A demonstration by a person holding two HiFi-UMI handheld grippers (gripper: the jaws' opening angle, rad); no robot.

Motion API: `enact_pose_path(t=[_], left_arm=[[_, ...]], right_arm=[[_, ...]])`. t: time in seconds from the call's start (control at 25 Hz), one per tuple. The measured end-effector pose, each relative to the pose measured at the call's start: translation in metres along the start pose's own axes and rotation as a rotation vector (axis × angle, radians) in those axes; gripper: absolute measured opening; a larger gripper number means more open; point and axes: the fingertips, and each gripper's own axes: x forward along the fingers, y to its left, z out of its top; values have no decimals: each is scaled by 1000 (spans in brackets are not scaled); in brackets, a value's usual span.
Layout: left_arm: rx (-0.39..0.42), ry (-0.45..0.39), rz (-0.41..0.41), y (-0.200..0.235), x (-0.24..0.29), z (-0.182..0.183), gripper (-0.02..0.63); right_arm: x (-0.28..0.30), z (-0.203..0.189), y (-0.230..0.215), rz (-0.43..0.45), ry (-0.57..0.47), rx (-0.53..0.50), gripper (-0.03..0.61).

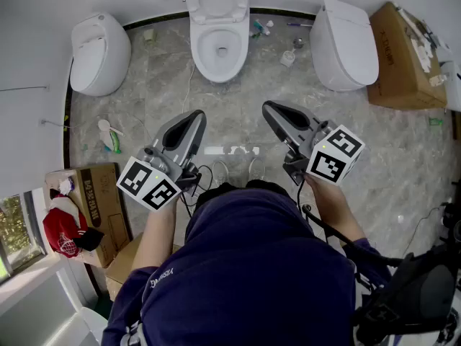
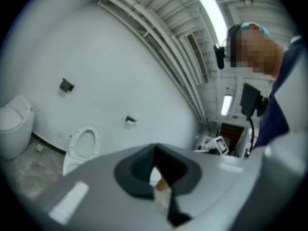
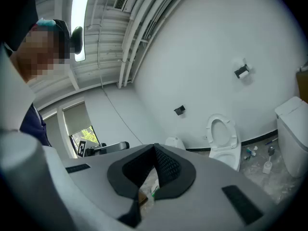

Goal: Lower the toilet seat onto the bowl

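Left toilet (image 1: 99, 55) lid down, right toilet (image 1: 346, 43) lid down too. Big box (image 1: 403, 60) sits just beside the right one. Small box (image 1: 97, 200) lower left, red bundle (image 1: 61, 229) against it. Bottles (image 1: 261, 27) scattered by the back wall.

Both level: left gripper (image 1: 196, 116), right gripper (image 1: 268, 108); closed (empty)

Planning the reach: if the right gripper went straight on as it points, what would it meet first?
Nothing close; the right gripper seems aimed at the white wall above the closed toilet; depth is unclear.
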Motion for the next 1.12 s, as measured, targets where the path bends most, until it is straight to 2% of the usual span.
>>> enact_pose_path(t=[0.36, 0.6, 0.96, 1.12], left_arm=[[1, 3, 11, -2, 8, -2, 3], [23, -3, 49, -5, 21, -4, 3], [35, -44, 124, -21, 46, -6, 3], [36, -36, 143, -16, 55, -6, 2]], right_arm=[[-5, 1, -7, 6, 2, 6, 6], [-15, 14, -21, 49, -14, 51, 8], [-53, 25, -63, 70, 7, 71, 8], [-58, 28, -82, 64, 5, 98, 8]])
